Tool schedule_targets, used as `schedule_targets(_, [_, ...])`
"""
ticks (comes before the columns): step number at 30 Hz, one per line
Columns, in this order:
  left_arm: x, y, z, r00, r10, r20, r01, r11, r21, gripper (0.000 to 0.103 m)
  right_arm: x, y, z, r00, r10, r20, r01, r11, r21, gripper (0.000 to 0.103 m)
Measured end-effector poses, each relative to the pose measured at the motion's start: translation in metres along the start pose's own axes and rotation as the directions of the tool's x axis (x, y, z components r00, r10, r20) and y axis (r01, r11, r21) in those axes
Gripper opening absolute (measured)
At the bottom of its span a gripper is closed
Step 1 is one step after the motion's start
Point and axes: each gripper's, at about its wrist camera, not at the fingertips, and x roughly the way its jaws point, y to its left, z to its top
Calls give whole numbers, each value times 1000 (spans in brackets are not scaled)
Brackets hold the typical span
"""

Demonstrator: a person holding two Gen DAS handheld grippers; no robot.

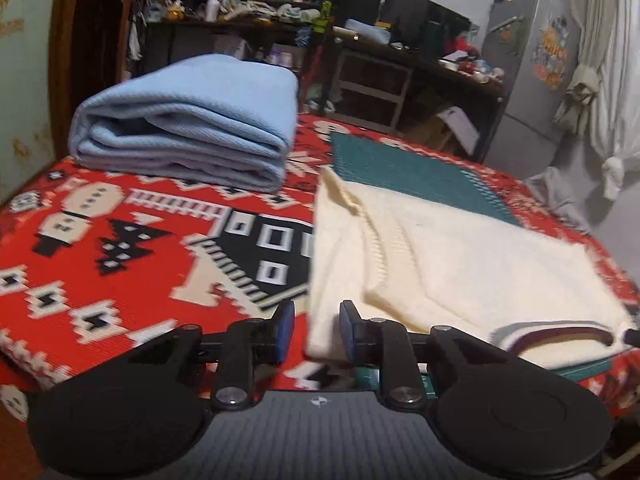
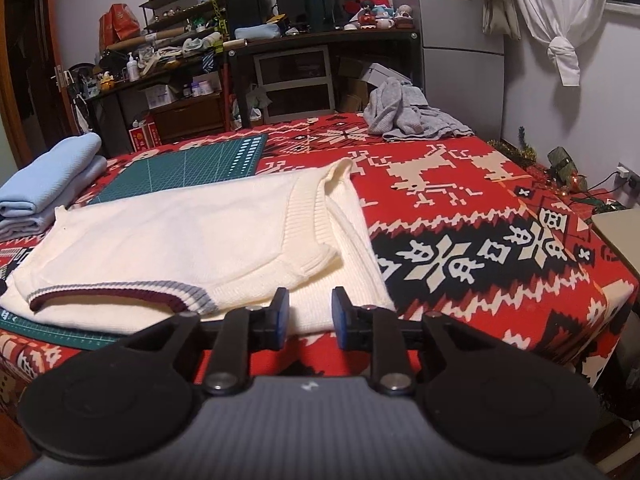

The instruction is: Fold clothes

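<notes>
A cream knitted sweater (image 1: 460,256) lies partly folded on the bed, with a maroon and grey striped neckline (image 1: 560,330) at its near right. In the right wrist view the sweater (image 2: 180,236) shows a sleeve folded over the body. My left gripper (image 1: 317,330) is open, its jaws on either side of the sweater's near left corner, with no visible grip on it. My right gripper (image 2: 306,316) is open at the sweater's near right corner, its jaws on either side of the hem edge.
A folded light blue garment (image 1: 188,124) sits at the back left. A green cutting mat (image 2: 192,168) lies under the sweater. A crumpled grey garment (image 2: 412,114) lies at the far right. The red patterned blanket (image 2: 480,220) covers the bed. Cluttered shelves stand behind.
</notes>
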Motion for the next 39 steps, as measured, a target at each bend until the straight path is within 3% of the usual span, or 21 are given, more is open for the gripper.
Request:
schedule_targets(4, [0,-2,-2,1000,-10,0,10,1000,-14,24,-5,9,5,1000,-1,15,2,999,-32,25])
schedule_targets(5, [-1,-2,-1,1000,-9,0,9,1000,-21,22,-7,14,7,1000,1,25,1,999,-46,25])
schedule_targets(7, [-1,0,1,1000,-5,0,5,999,-40,7,-11,26,13,999,21,44,-18,997,-77,25])
schedule_targets(11, [-9,-1,5,1000,-3,30,5,999,-53,6,-15,54,24,994,90,63,-83,991,-104,25])
schedule_targets(15, [-22,-12,14,996,-21,83,22,1000,-6,6,-5,94,30,979,205,20,-201,971,-130,25])
schedule_targets(19, [-29,-18,21,992,-48,112,48,999,8,6,15,149,27,954,295,-49,-298,931,-209,11])
schedule_targets(25, [-36,-32,32,986,-96,138,87,994,64,5,40,201,22,931,349,-105,-363,910,-202,11])
schedule_targets(31, [-41,-58,42,975,-168,149,140,974,180,5,16,216,19,876,478,-65,-477,838,-264,13])
schedule_targets(32, [-41,-60,42,974,-175,146,145,970,193,5,13,220,17,869,490,-67,-487,827,-280,17])
schedule_targets(36, [-42,-69,43,971,-192,141,157,961,227,5,8,233,11,861,505,-58,-495,808,-319,28])
schedule_targets(39, [-43,-72,44,970,-205,128,171,956,237,5,9,241,8,868,494,-44,-480,813,-330,33])
